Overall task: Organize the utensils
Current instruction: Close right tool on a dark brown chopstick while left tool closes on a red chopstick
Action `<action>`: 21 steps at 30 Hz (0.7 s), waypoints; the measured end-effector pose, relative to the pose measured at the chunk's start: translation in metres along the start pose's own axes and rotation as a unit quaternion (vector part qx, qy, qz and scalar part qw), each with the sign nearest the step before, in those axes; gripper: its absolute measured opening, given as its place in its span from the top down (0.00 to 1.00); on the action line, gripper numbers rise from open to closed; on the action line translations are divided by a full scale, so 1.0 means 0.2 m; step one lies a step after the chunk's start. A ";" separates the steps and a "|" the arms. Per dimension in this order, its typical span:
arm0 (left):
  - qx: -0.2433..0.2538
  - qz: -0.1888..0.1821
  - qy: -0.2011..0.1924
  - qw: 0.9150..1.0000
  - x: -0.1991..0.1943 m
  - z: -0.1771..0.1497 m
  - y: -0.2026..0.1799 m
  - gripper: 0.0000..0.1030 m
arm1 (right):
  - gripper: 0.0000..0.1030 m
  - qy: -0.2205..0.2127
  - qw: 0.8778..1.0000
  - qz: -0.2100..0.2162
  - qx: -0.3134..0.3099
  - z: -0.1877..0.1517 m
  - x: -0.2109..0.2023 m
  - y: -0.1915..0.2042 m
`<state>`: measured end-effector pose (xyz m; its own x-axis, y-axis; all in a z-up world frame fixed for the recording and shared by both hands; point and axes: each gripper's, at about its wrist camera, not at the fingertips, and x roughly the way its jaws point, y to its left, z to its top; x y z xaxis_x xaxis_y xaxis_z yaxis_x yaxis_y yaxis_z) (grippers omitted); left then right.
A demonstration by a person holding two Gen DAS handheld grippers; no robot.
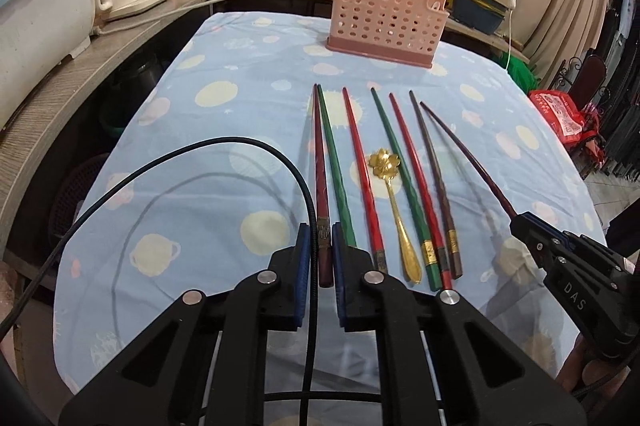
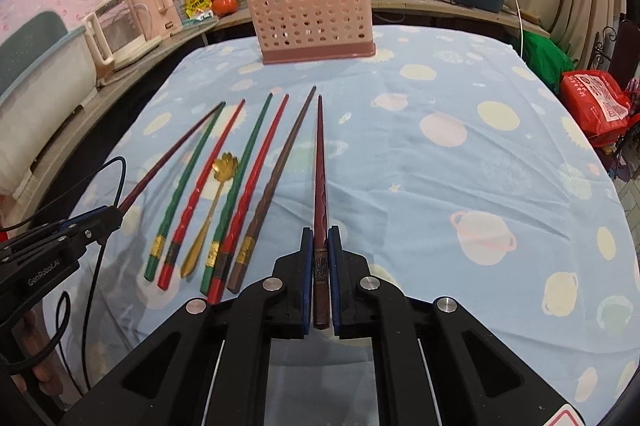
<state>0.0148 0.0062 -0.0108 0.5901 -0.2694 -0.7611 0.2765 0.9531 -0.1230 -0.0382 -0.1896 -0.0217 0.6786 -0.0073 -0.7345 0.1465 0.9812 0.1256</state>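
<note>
1. My left claw (image 1: pixel 321 254) is pinched down on the near end of a dark maroon chopstick (image 1: pixel 320 161), the leftmost of the row.
2. My right claw (image 2: pixel 320 266) is clamped just as tight on its twin, the second maroon chopstick (image 2: pixel 320 165), at the right end of the row.
3. I judge this the pick-up step: both sticks gripped, neither in the holder.
4. The pink perforated holder (image 2: pixel 312 17) stands upright at the far side of the blue cloth-covered table (image 2: pixel 460 185), well apart from the row.
5. Next I must lift both sticks clear and carry them far, tips down into the holder's open top.
6. The green chopstick (image 1: pixel 334 161) lies just beside my left stick, so a sideways swing could drag it; the gold spoon (image 1: pixel 394 209) sits mid-row.
7. Cloth between row and holder is bare, and open to the right; a counter edge crowds the left.
</note>
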 end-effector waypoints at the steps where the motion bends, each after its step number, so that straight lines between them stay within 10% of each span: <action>1: -0.001 -0.002 -0.002 1.000 -0.01 0.01 0.00 0.90 | 0.93 -0.005 1.000 -0.001 -0.002 0.01 -0.01 0.00; 21: 0.009 -0.009 0.017 1.000 0.12 -0.02 -0.04 0.79 | 0.93 0.014 1.000 0.000 -0.007 -0.02 0.04 0.01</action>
<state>0.0238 -0.0068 -0.0299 0.5594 -0.2806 -0.7800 0.3001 0.9457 -0.1249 -0.0358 -0.1859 -0.0307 0.6585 -0.0021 -0.7526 0.1359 0.9839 0.1162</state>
